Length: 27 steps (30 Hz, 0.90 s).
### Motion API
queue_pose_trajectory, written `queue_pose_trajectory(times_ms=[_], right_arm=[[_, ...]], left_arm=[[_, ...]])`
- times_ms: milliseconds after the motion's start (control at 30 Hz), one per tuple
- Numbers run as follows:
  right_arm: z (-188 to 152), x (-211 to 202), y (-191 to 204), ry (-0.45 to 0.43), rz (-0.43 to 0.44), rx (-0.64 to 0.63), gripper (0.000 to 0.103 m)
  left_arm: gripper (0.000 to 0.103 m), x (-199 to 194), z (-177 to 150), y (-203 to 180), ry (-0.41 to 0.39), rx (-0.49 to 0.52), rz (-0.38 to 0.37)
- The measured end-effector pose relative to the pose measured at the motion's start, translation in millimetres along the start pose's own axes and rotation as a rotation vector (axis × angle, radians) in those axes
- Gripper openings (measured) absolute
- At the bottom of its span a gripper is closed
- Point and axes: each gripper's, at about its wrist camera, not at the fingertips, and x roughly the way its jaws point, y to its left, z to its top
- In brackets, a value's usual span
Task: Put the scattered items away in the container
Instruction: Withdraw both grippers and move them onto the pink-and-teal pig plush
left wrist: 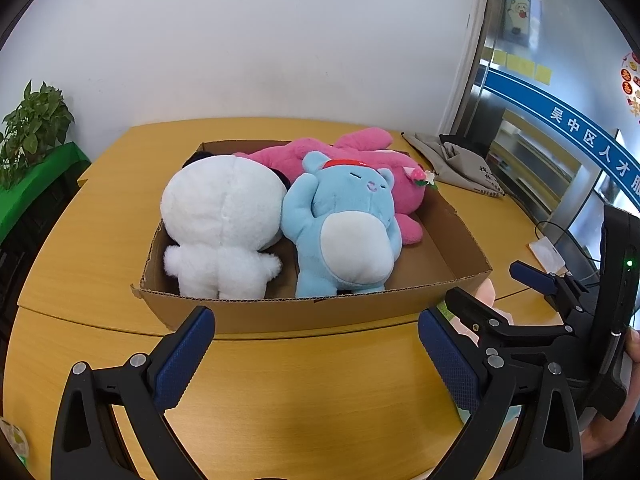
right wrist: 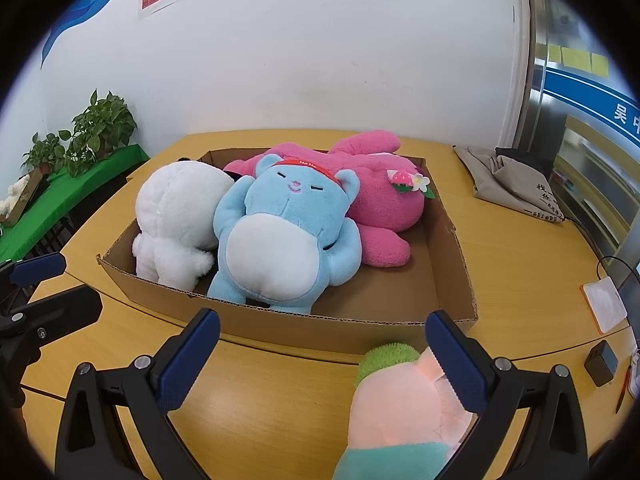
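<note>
Inside the cardboard box [right wrist: 360, 330] on the counter [left wrist: 300, 392] lay three plush toys: one white [right wrist: 176, 216], one blue [right wrist: 280, 240], one pink [right wrist: 380, 200]. A fourth, peach-coloured toy [right wrist: 400, 408] sat outside, against one finger of the wide-open right hand-held gripper [right wrist: 324, 354]; the left hand-held gripper [left wrist: 316, 350] was also wide open and empty.

Three plush toys fill our shallow brown cardboard box [right wrist: 452, 240] on the yellow wooden worktop [right wrist: 520, 248].
We see the fluffy white plush [right wrist: 180, 216] at left, the light-blue plush bear with a red headband [right wrist: 280, 232] in the middle, the pink plush [right wrist: 376, 196] behind. Our right gripper [right wrist: 320, 356] stands wide apart; a peach-pink plush with a green tuft [right wrist: 396, 396] touches its right finger.
</note>
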Motion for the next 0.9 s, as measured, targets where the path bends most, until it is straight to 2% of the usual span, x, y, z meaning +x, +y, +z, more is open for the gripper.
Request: queue_pose_trajectory(times_ms=[700, 900], right_arm=[[-3.9, -4.6, -13.2, -0.004, 0.002, 0.027, 0.103], [-14.1, -28.7, -30.0, -0.031, 0.036, 0.04, 0.103]], left_arm=[[0.103, 6.7, -1.6, -5.5, 0.022, -0.01, -0.011], [0.103, 17.8, -3.2, -13.9, 0.057, -0.025, -0.072]])
